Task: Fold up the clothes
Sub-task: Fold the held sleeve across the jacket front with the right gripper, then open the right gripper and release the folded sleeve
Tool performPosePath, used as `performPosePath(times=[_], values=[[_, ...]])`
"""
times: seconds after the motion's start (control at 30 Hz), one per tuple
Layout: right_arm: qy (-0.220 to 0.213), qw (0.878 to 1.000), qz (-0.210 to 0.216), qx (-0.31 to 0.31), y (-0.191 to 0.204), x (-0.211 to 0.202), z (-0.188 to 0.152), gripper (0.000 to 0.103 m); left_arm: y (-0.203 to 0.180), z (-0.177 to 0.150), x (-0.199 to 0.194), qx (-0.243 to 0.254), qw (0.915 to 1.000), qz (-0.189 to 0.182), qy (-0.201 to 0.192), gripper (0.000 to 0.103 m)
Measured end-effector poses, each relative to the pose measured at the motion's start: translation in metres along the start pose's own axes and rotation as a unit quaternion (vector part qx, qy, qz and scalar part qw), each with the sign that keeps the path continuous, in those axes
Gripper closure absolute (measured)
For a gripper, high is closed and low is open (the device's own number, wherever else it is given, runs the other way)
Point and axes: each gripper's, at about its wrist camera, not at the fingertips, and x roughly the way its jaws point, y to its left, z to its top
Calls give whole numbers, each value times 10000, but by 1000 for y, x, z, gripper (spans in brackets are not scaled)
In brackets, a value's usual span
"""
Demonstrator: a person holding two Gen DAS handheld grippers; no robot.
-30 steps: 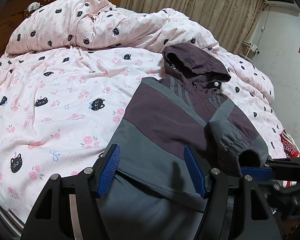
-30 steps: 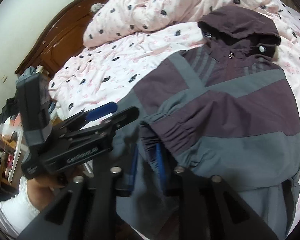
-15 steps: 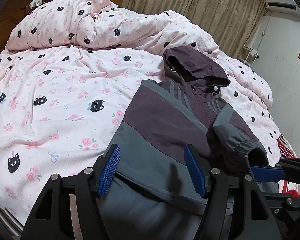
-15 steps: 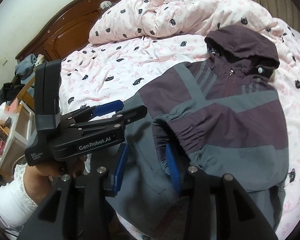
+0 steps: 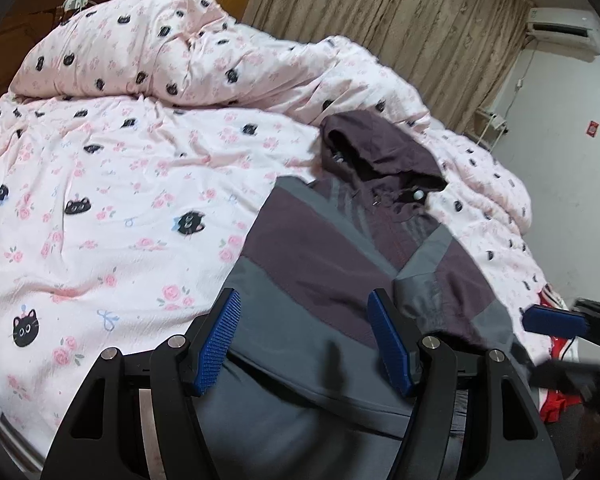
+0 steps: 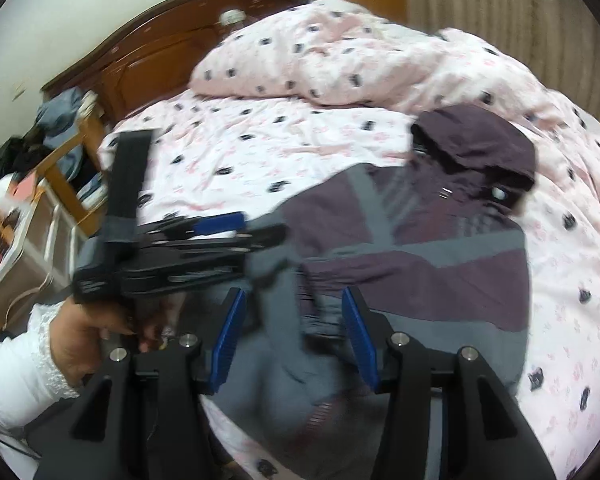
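Soft, even indoor light, no glare. Both fisheye views bend strongly and go black at the corners. The left wrist view is mostly sharp; the right wrist view is smeared, blurring the jacket [image 6: 412, 256] and bedspread [image 6: 260, 152].

A bed [image 5: 100, 240] covered in a pale pink sheet printed with black cat faces and roses; a dark wooden headboard [image 6: 148, 56] curves behind it; a rumpled duvet [image 5: 188, 56] in the same print is heaped at the head end; a purple and grey hooded jacket [image 5: 332, 264] lies flat on the sheet (hood toward the duvet, one sleeve folded across its front).
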Motion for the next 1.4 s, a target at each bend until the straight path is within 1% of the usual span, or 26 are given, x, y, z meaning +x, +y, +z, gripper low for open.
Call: performPosePath(times=[0.1, 0.2, 0.33, 0.43, 0.47, 0.57, 0.67, 0.7, 0.83, 0.9, 1.0, 1.1, 1.17, 1.27, 1.33, 1.4], values=[[19, 9990, -133, 424, -30, -2, -8, 52, -8, 1, -7, 127, 9995, -240, -163, 42], [70, 9977, -16, 671, -45, 2, -16, 52, -19, 2, -8, 301, 9983, -440, -219, 42], [28, 9975, 413, 576, -34, 11, -22, 52, -31, 1, -4, 452, 9969, -627, -176, 42], [-19, 9968, 703, 379, -20, 21, -25, 51, -36, -1, 1, 515, 9966, -639, -62, 42], [25, 9966, 754, 337, -17, 25, -27, 51, -37, -2, 4, 523, 9966, -635, 5, 42], [240, 9958, 853, 233, -9, 41, -35, 51, -37, -5, 13, 519, 9967, -583, 234, 42], [470, 9949, 860, 250, -8, 56, -46, 51, -39, -11, 23, 682, 9960, -295, 488, 42], [487, 9947, 862, 286, -9, 59, -49, 51, -40, -13, 27, 735, 9955, -197, 569, 42], [337, 9934, 1041, 346, -15, 49, -50, 51, -40, -23, 38, 923, 9916, 111, 902, 41], [266, 9928, 1114, 353, -17, 43, -49, 51, -38, -23, 38, 861, 9920, 95, 922, 41], [130, 9944, 1029, 206, -21, 31, -46, 51, -37, -24, 38, 858, 9917, 91, 948, 40], [-45, 9945, 1001, 293, -32, 20, -41, 51, -37, -24, 39, 885, 9914, 110, 953, 40], [-166, 9948, 899, 439, -42, 16, -39, 51, -36, -23, 40, 866, 9916, 97, 959, 40], [-85, 9960, 663, 598, -57, 21, -42, 51, -35, -23, 41, 847, 9916, 66, 979, 40], [87, 9957, 565, 726, -66, 33, -47, 51, -34, -23, 42, 859, 9913, 57, 994, 39], [267, 9944, 543, 863, -74, 45, -56, 51, -36, -24, 43, 909, 9907, 52, 1016, 35]])
